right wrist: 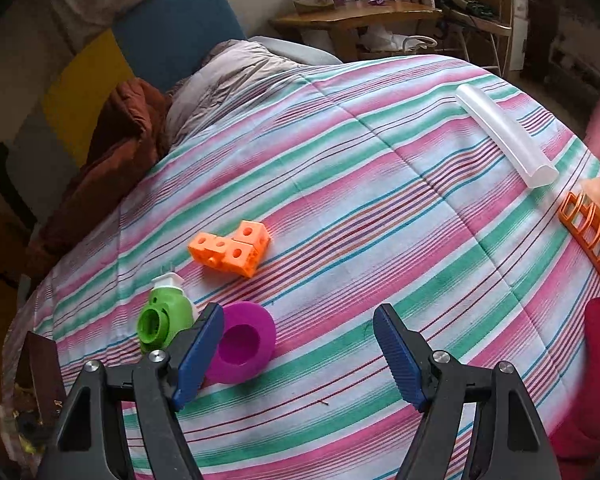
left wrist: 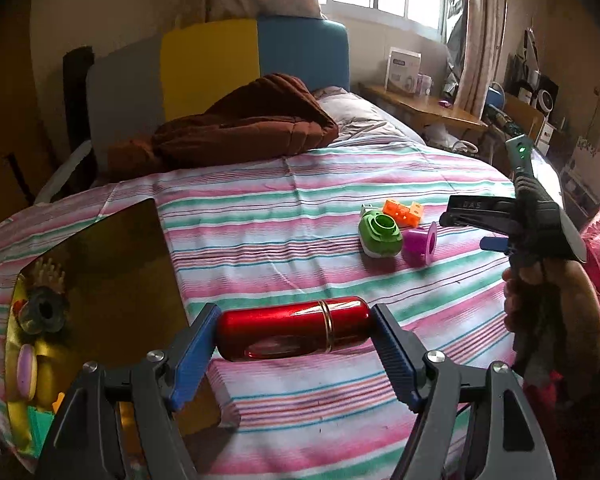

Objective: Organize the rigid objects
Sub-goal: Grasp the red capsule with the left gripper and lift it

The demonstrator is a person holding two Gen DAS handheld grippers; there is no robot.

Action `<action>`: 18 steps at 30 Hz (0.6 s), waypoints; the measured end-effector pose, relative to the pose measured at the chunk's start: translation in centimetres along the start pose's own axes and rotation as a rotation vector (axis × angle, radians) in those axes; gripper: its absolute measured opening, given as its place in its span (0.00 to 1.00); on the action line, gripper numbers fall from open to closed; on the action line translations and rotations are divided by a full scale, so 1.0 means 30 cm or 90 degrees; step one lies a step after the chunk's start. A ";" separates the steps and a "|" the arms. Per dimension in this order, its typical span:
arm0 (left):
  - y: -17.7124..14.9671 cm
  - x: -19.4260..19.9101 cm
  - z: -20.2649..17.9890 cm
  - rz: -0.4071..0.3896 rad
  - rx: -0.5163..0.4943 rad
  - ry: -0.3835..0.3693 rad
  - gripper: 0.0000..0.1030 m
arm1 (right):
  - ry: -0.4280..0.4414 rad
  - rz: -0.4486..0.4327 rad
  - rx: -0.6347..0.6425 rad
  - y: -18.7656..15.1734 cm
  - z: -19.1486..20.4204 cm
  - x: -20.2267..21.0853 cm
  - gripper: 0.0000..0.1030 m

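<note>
My left gripper is shut on a shiny red cylinder, held sideways above the striped bedspread, beside a yellow-lined open box at the left that holds several toys. My right gripper is open and empty, low over the bed; it also shows in the left wrist view. Its left finger is next to a purple spool. A green toy and an orange block piece lie close by.
A clear plastic tube lies at the far right of the bed, with an orange rack under a peach clip at the right edge. A brown blanket and pillow lie at the headboard. A wooden bedside table stands beyond.
</note>
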State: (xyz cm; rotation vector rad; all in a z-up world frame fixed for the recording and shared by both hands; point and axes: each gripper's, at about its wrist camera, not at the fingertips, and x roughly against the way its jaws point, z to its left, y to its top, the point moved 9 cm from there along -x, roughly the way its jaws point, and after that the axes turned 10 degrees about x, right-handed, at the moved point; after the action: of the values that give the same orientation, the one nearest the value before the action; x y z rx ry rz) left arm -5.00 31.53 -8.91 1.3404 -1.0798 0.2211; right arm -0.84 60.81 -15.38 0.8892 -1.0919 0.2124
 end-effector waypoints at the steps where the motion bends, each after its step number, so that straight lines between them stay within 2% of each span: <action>1: -0.004 0.010 0.005 -0.001 0.001 -0.001 0.74 | -0.002 0.001 -0.003 -0.001 -0.004 -0.001 0.75; 18: -0.070 0.121 0.108 -0.014 0.008 0.019 0.74 | -0.019 0.020 -0.050 -0.017 -0.073 -0.034 0.75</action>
State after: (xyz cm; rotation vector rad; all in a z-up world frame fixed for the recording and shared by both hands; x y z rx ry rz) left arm -3.26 26.61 -8.15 1.3562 -1.0395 0.2312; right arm 0.45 62.31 -16.85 0.8068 -1.1354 0.1819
